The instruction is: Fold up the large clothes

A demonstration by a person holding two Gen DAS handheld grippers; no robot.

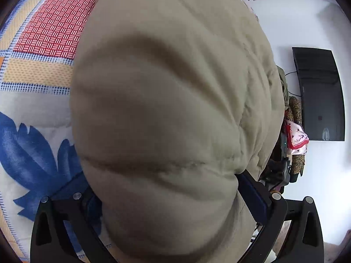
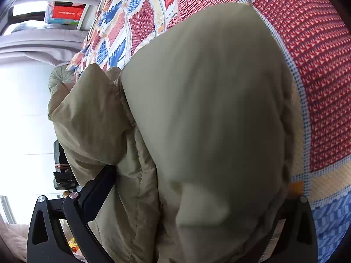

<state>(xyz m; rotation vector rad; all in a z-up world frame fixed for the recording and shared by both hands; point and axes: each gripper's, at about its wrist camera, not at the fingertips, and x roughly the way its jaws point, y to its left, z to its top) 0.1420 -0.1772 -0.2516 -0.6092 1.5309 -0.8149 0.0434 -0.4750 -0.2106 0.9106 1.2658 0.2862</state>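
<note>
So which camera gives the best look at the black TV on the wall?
The left wrist view: the black TV hangs in full on the white wall at right. The right wrist view shows none of it, only the khaki padded jacket and patterned quilt.

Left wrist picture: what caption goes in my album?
Puffy beige coat bulging between gripper fingers, over a patchwork quilt.

Both views are taken from the wrists, looking forward along the fingers and tilted downward. The left wrist view is set very close to a padded beige garment (image 1: 171, 114), which fills most of the frame; a patterned quilt (image 1: 43, 43) is seen at left and a white wall with a dark screen (image 1: 320, 96) at right. The right wrist view is equally close. The same garment (image 2: 208, 120) and quilt (image 2: 318, 87) are shared.
</note>
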